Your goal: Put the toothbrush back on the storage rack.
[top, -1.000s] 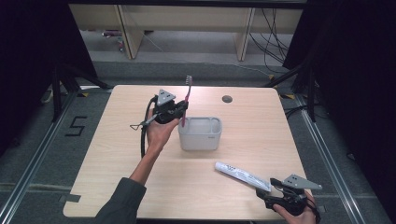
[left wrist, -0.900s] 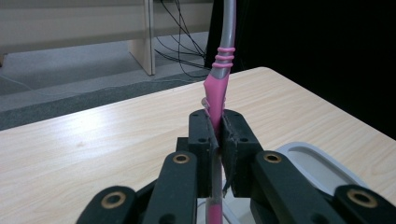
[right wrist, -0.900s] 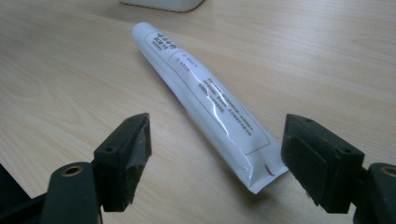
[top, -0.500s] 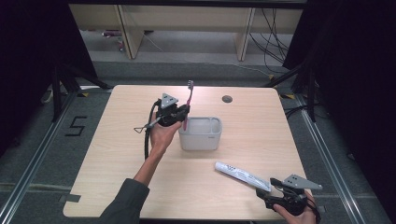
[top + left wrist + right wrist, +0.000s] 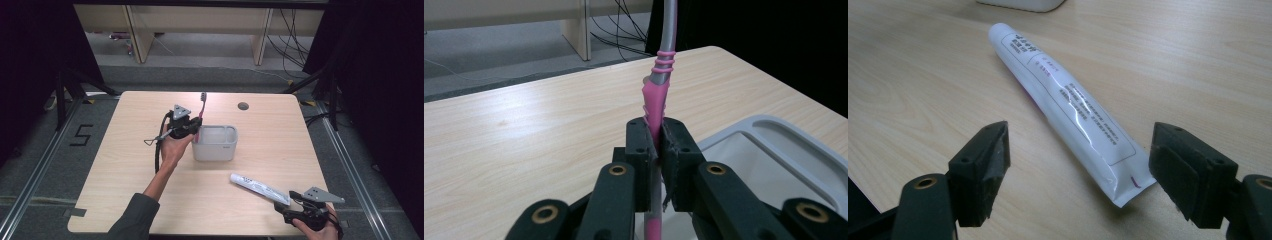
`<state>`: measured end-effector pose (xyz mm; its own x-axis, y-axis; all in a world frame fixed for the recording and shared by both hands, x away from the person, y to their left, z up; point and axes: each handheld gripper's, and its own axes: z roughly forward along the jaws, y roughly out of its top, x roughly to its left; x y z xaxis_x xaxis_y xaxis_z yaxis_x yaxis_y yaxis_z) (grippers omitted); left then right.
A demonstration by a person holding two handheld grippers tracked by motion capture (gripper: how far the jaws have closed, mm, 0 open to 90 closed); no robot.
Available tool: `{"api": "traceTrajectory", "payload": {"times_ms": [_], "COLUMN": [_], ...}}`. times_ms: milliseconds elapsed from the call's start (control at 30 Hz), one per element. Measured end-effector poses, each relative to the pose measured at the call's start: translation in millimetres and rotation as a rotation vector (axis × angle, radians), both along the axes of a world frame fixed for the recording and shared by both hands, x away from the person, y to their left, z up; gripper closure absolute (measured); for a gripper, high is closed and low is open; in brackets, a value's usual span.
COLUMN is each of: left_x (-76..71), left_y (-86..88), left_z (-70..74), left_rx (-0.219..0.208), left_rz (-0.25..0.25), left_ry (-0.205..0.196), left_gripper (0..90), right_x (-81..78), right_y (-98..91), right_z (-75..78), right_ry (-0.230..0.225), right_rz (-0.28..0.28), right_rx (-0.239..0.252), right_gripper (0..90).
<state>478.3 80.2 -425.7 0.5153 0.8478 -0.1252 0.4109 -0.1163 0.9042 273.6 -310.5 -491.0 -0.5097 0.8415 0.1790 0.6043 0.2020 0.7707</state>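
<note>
The left gripper [image 5: 659, 150] clamps the light, stiff toothbrush [image 5: 658, 85] at its rubbery pink grip, while the right gripper [image 5: 1078, 165] gapes around the soft, squashy toothpaste tube [image 5: 1068, 105], best taken mid-body.

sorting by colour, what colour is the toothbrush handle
Pink and grey toothbrush, clearest in the left gripper view.

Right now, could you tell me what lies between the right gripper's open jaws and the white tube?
Nothing: in the right gripper view, only bare table separates the right gripper from the tube.
</note>
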Motion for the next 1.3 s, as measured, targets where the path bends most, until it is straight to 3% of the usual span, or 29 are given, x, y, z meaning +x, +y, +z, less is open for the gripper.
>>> {"api": "traceTrajectory", "payload": {"times_ms": [67,100,267,367,400,433,500,567,967,1100,1267,1300], "left_x": [0.1,-0.4,-2.3,-1.4,-1.1,-1.0,-1.1,-0.8,-4.4,-6.2,-12.2,-15.2], "left_y": [0.5,0.9,-0.4,-0.3,0.0,0.4,0.7,1.2,0.7,3.8,9.0,11.4], "left_z": [-0.5,-0.4,0.1,-1.3,-1.7,-2.8,-2.9,-2.9,0.0,0.6,7.1,10.0], "left_rx": [0.003,0.007,0.026,0.036,0.038,0.037,0.053,0.061,0.073,0.087,0.085,0.079], "left_rz": [0.001,-0.003,-0.013,-0.014,-0.013,-0.012,-0.013,-0.014,-0.030,-0.023,-0.029,-0.028], "left_ry": [0.002,0.001,0.006,0.009,0.011,0.013,0.010,0.011,0.016,0.005,-0.006,-0.011], "left_gripper": [82.2,82.2,82.0,81.9,81.8,81.7,81.4,81.2,78.2,74.4,61.5,59.0], "right_x": [0.8,-1.2,1.7,-0.4,1.5,-0.3,-0.7,2.0,1.3,1.1,1.1,-1.5], "right_y": [-0.8,1.4,-0.6,1.6,-0.4,1.3,1.7,-0.2,0.1,-0.2,-0.6,1.7], "right_z": [-0.2,0.4,-1.0,0.0,-0.6,-0.3,-0.1,-1.8,-1.4,-1.2,-0.8,0.1], "right_ry": [-0.008,0.012,-0.013,0.007,-0.027,0.001,0.010,-0.025,-0.017,-0.013,-0.013,0.018], "right_rz": [0.009,-0.006,0.022,0.009,0.024,0.014,0.009,0.020,0.020,0.023,0.022,0.003], "right_rx": [-0.009,0.007,-0.007,0.006,-0.020,-0.003,0.006,-0.015,-0.006,-0.004,-0.006,0.009], "right_gripper": [25.2,25.3,25.3,25.3,25.2,25.3,25.2,25.2,25.3,25.3,25.3,25.2]}}
